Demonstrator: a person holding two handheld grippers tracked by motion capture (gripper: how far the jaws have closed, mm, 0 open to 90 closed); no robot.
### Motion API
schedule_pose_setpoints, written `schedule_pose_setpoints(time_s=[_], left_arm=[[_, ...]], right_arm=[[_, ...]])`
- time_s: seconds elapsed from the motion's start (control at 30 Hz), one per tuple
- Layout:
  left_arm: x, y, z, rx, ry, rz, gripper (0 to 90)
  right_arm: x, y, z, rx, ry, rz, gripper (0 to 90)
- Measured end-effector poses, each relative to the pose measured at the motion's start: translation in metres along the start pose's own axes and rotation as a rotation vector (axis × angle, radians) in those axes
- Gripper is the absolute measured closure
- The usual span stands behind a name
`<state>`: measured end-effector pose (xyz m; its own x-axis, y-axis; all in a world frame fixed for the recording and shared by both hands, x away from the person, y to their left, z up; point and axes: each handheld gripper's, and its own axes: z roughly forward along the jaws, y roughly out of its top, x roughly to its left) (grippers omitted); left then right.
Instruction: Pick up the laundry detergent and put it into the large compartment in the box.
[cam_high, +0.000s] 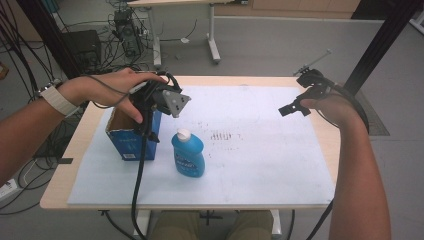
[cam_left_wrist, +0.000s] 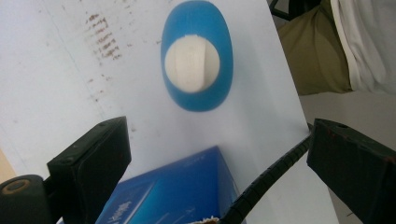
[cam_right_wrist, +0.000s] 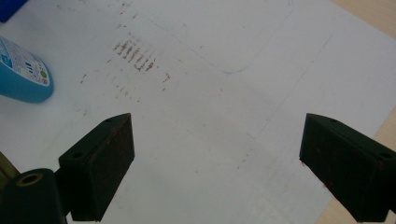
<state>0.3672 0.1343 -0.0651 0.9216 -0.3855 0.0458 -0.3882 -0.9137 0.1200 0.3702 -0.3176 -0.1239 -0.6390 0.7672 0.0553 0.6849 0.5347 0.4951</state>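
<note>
Hovering wide-jawed above the open blue carton (cam_high: 131, 136) near the mat's (cam_high: 260, 165) left edge, left gripper (cam_high: 150, 127) faces the upright blue bottle (cam_high: 189, 154) just beside it: smooth, likely slippery plastic, best pinched across its narrow sides below the white cap (cam_left_wrist: 192, 65); right gripper (cam_high: 291, 109) idles wide near the right edge.

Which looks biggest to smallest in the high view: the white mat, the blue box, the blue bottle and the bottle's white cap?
1. White mat, by far the largest.
2. Blue box and blue bottle: they look much alike, and the left gripper hides part of the box, so no ranking.
3. White cap, the smallest.
</note>
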Motion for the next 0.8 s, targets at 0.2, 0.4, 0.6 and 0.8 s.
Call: schedule_pose_setpoints(time_s=[0.2, 0.4, 0.6, 0.8], left_arm=[[0.005, 0.011, 0.004, 0.007, -0.010, 0.027, 6.5], [0.008, 0.018, 0.010, 0.008, -0.013, 0.040, 6.6], [0.009, 0.024, 0.016, 0.013, -0.002, 0.044, 6.5], [0.012, 0.029, 0.021, 0.019, -0.013, 0.060, 6.8]], right_arm=[[-0.001, -0.004, -0.003, -0.006, -0.003, 0.007, 10.3], [-0.002, -0.006, -0.003, -0.007, -0.002, 0.011, 10.3], [-0.002, -0.007, -0.004, -0.009, -0.003, 0.012, 10.3], [-0.002, -0.008, -0.004, -0.012, -0.003, 0.015, 10.3]])
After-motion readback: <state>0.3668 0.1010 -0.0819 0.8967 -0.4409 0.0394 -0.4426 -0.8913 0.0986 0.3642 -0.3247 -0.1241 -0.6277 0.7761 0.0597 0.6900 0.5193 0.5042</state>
